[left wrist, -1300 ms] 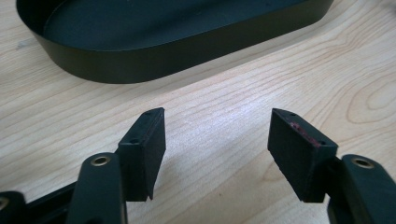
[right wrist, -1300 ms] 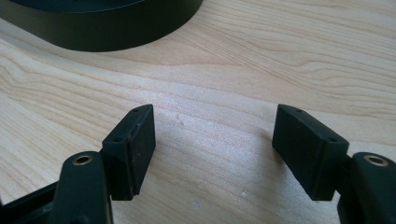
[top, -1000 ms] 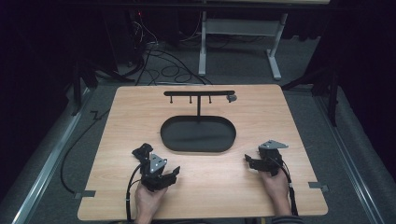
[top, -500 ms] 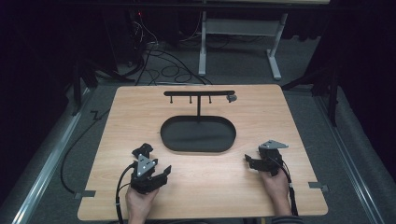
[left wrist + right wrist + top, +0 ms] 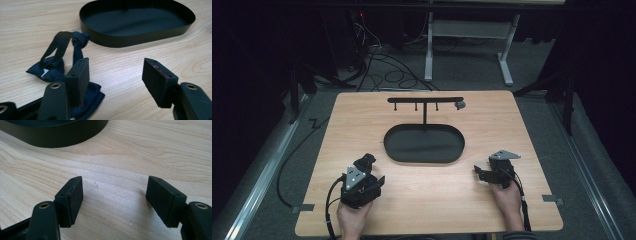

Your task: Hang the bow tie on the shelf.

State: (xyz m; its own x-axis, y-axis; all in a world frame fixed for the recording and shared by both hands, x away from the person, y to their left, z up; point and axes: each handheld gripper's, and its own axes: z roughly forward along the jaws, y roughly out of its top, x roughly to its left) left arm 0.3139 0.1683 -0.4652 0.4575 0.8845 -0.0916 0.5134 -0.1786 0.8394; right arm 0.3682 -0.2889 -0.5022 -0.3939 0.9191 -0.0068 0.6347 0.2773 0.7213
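left tongs: jaws wide apart, holding nothing, near the counter's front-left corner | dark blue strap: lies crumpled on the counter, against and under the left jaw | right tongs: spread wide, empty, near the front-right corner | black oval tray: mid-counter, nothing visible inside

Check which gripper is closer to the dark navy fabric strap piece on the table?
Left. The dark navy fabric strap piece lies at the left gripper's left jaw, partly under it. The right gripper sits across the wooden table, beyond the black oval tray.
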